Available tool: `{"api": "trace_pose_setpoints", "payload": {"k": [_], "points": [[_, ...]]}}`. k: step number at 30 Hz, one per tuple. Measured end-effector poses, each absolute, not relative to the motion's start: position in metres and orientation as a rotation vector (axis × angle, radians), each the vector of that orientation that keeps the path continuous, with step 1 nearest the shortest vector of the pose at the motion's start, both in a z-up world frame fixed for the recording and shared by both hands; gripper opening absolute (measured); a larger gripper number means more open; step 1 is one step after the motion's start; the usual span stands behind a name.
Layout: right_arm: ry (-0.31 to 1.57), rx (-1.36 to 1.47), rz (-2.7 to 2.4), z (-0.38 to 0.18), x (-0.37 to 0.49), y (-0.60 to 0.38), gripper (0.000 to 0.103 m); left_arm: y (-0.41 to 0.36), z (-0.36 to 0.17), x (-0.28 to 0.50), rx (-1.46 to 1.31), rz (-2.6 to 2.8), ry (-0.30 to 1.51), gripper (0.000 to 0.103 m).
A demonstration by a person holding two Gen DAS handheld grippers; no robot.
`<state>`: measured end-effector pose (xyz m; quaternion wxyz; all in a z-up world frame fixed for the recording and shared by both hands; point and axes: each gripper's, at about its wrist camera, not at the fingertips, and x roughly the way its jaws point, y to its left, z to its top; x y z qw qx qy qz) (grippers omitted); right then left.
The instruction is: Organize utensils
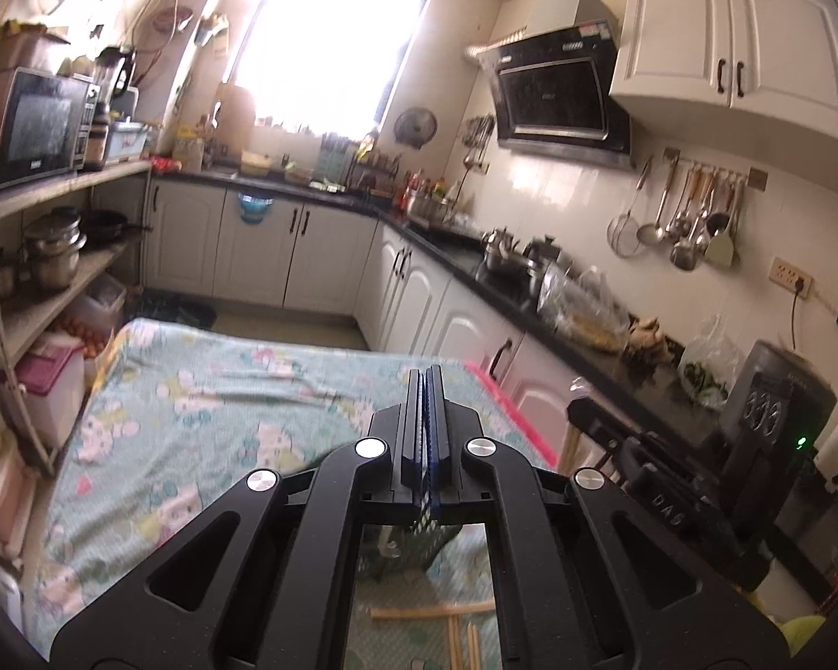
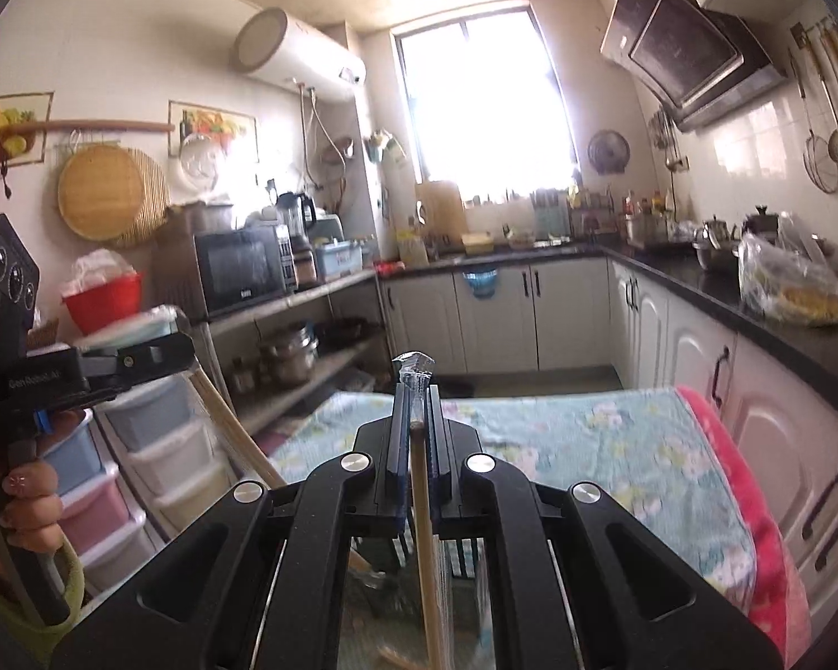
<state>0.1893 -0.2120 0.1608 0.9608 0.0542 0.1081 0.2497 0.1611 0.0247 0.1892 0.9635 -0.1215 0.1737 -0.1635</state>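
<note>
1. Tablecloth (image 1: 206,391): pale mint green, printed with pink-white cartoon figures and small flowers.
2. Blanket edge (image 2: 754,480), right of the tablecloth: hot pink.
3. Left gripper (image 1: 425,391): matte black, blue pad strips, silver pivot bolts.
4. Chopstick (image 2: 422,502) in the right gripper (image 2: 416,407): light tan wood, clear wrapper at tip.
5. Cabinets (image 1: 329,262) beyond the tablecloth: white, dark handles, black countertop.
6. Bowl (image 2: 103,298), left of the tablecloth: red.

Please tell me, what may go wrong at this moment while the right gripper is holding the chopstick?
1. The right gripper pinches the chopstick near its top end, so the long free part below might swing or slip out.
2. The left gripper is shut on nothing, raised above the table, so it probably cannot steady the chopstick.
</note>
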Motion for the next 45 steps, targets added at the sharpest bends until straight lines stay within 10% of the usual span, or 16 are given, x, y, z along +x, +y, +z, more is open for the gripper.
{"api": "trace_pose_setpoints", "payload": {"k": [45], "points": [[0.161, 0.183, 0.419, 0.114, 0.279, -0.179, 0.006, 0.047, 0.112, 0.236, -0.240, -0.204, 0.550, 0.000]]}}
